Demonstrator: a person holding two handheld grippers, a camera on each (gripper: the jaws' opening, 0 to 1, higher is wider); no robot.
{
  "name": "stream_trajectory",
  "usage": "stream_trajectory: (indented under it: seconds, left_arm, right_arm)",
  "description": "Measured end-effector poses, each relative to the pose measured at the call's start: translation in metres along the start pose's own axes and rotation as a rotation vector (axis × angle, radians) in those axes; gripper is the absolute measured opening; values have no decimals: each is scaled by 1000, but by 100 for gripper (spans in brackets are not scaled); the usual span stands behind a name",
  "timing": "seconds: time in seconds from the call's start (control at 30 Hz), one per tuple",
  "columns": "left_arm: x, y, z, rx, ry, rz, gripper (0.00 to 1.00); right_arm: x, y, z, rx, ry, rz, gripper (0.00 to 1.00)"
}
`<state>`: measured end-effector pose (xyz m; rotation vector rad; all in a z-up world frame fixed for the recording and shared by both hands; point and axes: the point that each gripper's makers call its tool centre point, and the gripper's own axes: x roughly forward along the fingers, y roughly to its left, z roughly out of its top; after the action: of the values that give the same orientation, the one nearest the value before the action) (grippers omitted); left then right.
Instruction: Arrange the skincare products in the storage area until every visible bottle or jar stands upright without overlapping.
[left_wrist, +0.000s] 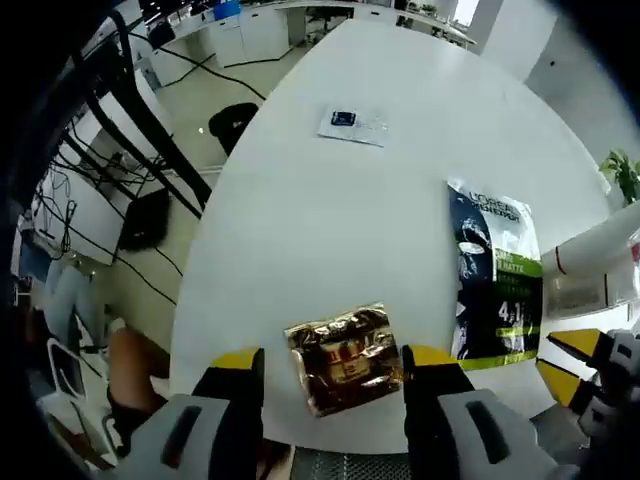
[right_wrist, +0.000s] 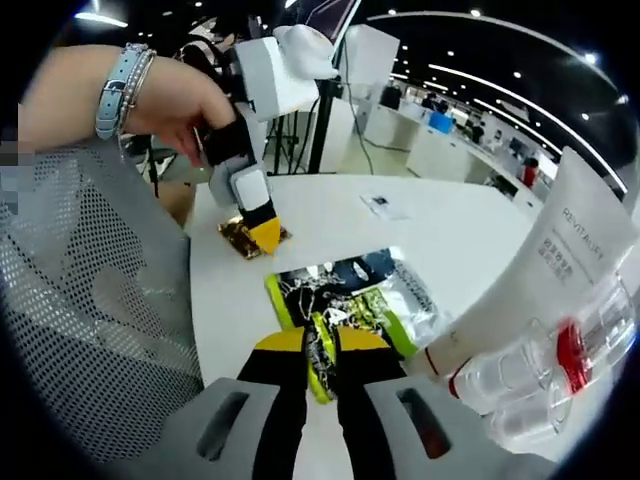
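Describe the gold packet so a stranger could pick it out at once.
On the white table, look at the near edge, between the left gripper's yellow-tipped fingers. The gold packet lies flat there: small, square, crinkled foil with a red label, unlike the larger black-and-green sachet beside it.

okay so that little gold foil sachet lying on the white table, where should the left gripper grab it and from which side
The gold foil sachet lies flat on the white table, between the open left gripper fingers. It is thin, so probably pinch its two side edges from above, jaws lowered to the tabletop. Its crinkled foil may give some lift to catch.
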<state>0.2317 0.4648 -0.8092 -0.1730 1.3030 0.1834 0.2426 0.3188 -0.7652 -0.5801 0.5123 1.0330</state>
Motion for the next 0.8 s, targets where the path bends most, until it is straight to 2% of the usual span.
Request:
stream_trajectory:
  seconds: [0.23, 0.33, 0.47, 0.6, 0.67, 0.8]
  left_arm:
    - [-1, -4, -2, -12, -19, 2, 53]
    - [-3, -7, -5, -9, 5, 4, 42]
    - [-3, -7, -5, -11, 8, 1, 42]
    - [-3, -8, -6, -14, 23, 3, 41]
    - [-7, -14, -3, -24, 27, -22, 39]
    - [-14, -28, 10, -59, -38, -87, 38]
  right_arm:
    - [0, 5, 3, -27, -10, 9, 9]
    - [-1, 6, 4, -42, -14, 10, 9]
    - [-1, 4, 5, -47, -15, 6, 8]
    - [-3, 0, 8, -26, -28, -2, 8]
    - [-6, -2, 13, -9, -47, 0, 8]
    - [-16, -2, 30, 84, -100, 18, 8]
